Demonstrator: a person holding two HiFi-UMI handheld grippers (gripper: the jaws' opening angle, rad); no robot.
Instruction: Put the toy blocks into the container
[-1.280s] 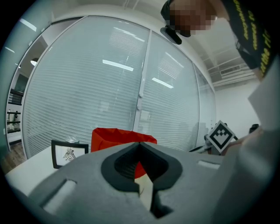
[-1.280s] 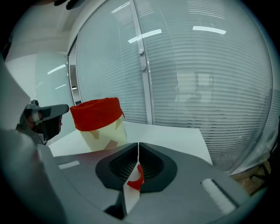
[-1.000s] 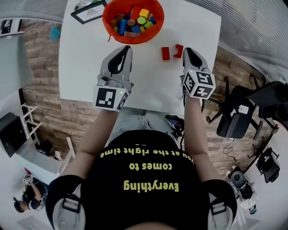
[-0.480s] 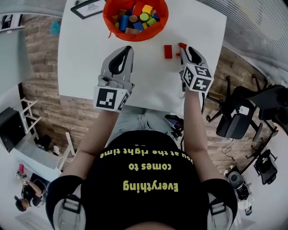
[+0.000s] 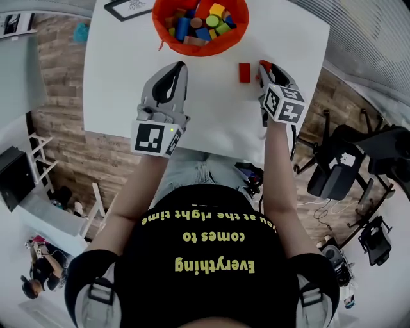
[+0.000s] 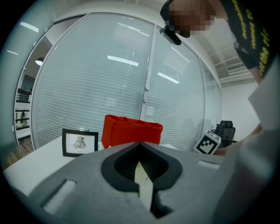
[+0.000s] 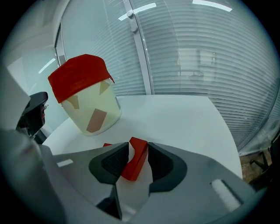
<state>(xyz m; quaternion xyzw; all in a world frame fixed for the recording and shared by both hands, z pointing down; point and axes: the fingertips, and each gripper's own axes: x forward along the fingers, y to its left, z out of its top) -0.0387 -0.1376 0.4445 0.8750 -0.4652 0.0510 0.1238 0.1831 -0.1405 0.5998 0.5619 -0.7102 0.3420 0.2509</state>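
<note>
On the white worktop [image 5: 115, 77], near its right edge, a red block [image 7: 136, 159] lies flat between the jaws of the right gripper [image 7: 138, 151]. Its long axis runs away from that gripper's camera and leans a little to the right, so it is nearly in line with the jaws, and its far end pokes out just past their tips. The jaws have just been opening. They now stand apart on either side of the block, close to its sides but without clamping it. From the head view only a sliver of this block [image 5: 262, 63] shows at the gripper's tip.

A second red block [image 5: 244, 72] lies just beside it on the left, apart from the jaws, with its long axis pointing toward the far edge of the worktop. In the right gripper view only a corner of it shows behind the left jaw.

The container [image 5: 198, 51], with a red rim and loaded with coloured blocks, stands at the far side to the left of both red blocks. Bare worktop lies between it and them. A framed picture [image 5: 131, 8] sits just left of the container. The worktop's right edge falls away close beside the right gripper, with floor and chairs beyond it.

The left gripper [image 5: 179, 65] rests near the middle of the worktop, pointing at the container, with its jaws closed together on nothing.
</note>
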